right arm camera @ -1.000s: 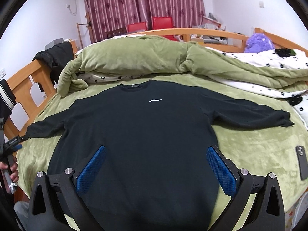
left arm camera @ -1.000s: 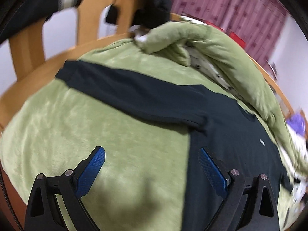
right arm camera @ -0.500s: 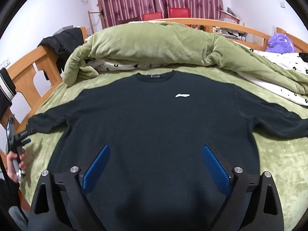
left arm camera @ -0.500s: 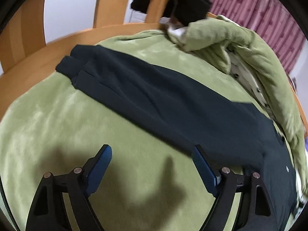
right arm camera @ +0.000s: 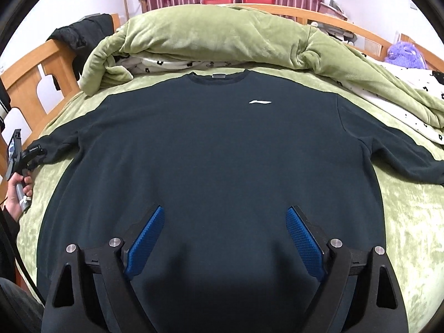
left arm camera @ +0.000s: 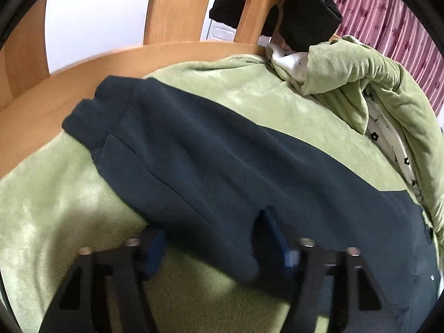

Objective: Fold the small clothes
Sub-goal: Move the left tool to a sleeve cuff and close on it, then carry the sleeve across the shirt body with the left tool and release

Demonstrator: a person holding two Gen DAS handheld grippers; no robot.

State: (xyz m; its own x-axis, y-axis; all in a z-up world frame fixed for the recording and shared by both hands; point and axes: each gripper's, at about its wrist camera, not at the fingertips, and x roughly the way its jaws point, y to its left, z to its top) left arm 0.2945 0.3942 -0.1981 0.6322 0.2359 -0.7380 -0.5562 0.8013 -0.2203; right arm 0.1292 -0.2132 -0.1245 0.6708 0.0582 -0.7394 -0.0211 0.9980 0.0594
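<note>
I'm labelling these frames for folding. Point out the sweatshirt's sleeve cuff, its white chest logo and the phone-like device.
sleeve cuff (left arm camera: pixel 83 127), left wrist view, ribbed end.
white chest logo (right arm camera: pixel 259 101), right wrist view, logo's middle.
phone-like device (right arm camera: pixel 12 152), right wrist view, its screen.

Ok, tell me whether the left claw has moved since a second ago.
Yes. The left claw has advanced toward the wooden bed frame, and its jaws now straddle the sweatshirt's sleeve.

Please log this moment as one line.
left hand-held gripper: open, astride sleeve | right hand-held gripper: open, over sweatshirt | unfolded
</note>
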